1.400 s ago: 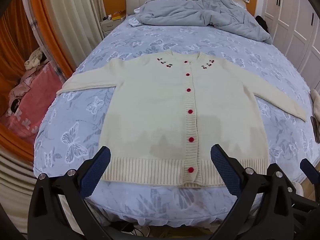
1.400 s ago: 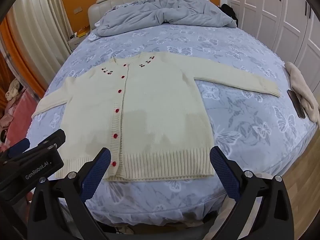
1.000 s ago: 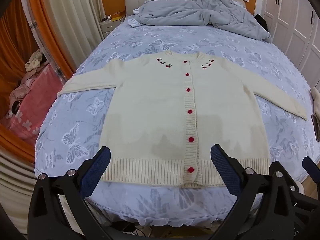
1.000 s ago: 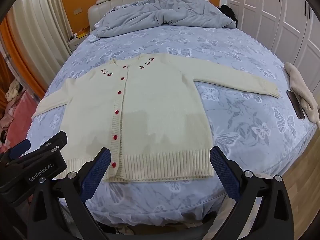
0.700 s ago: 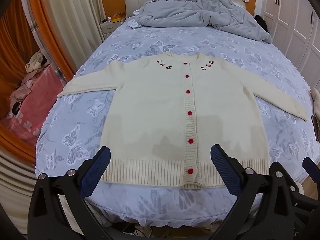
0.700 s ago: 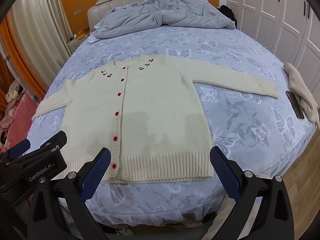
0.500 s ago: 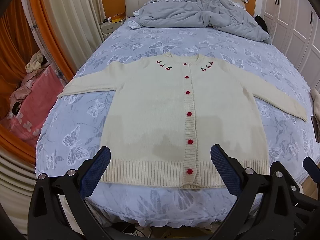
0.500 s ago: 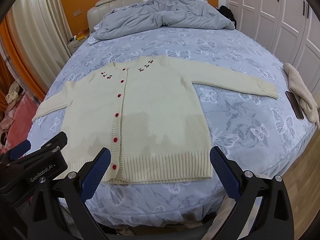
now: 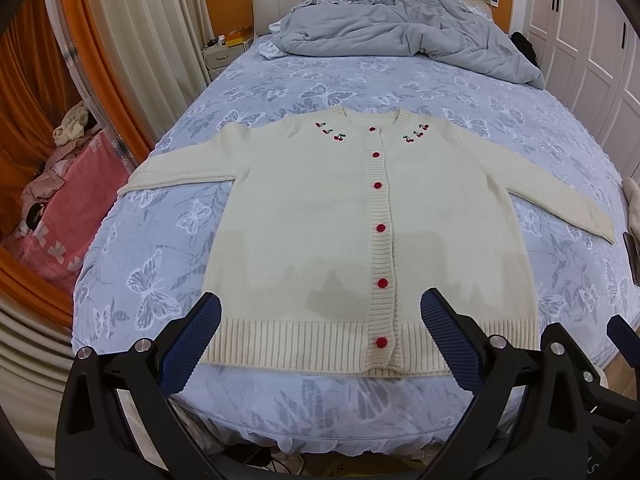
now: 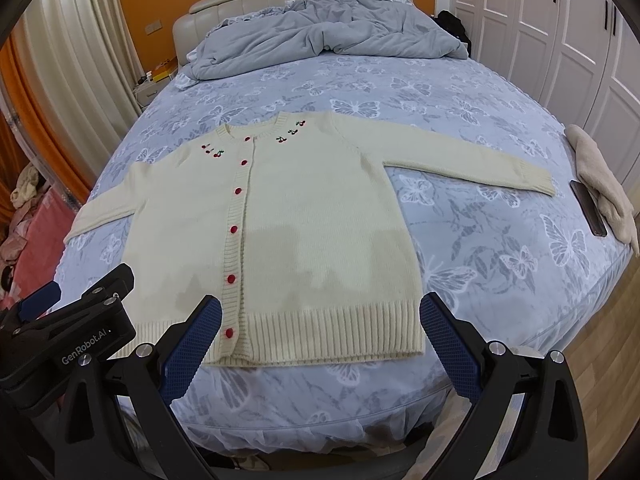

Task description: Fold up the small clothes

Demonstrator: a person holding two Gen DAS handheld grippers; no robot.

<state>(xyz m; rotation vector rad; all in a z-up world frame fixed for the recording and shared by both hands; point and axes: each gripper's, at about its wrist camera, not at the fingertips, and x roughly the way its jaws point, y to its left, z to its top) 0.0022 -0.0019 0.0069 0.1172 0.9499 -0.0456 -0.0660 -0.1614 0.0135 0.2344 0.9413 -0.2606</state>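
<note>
Your left gripper (image 9: 320, 336): jaws spread wide, blue textured pads, holding nothing; its black body reads "GenRobot.AI" in the right wrist view.
Your right gripper (image 10: 320, 336): jaws likewise spread, empty.
Cardigan (image 9: 360, 240): cream knit, ribbed hem, red buttons, cherry embroidery at the collar; flat on the bed, sleeves out.
Bed (image 9: 168, 240): blue butterfly-print sheet.
Duvet (image 9: 400, 36): grey, rumpled near the headboard.

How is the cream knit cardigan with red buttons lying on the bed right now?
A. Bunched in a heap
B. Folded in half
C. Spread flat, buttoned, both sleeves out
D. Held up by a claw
C: the cream knit cardigan with red buttons lies flat on the blue butterfly-print bedsheet, buttoned, sleeves spread to each side, untouched by either open claw.
</note>
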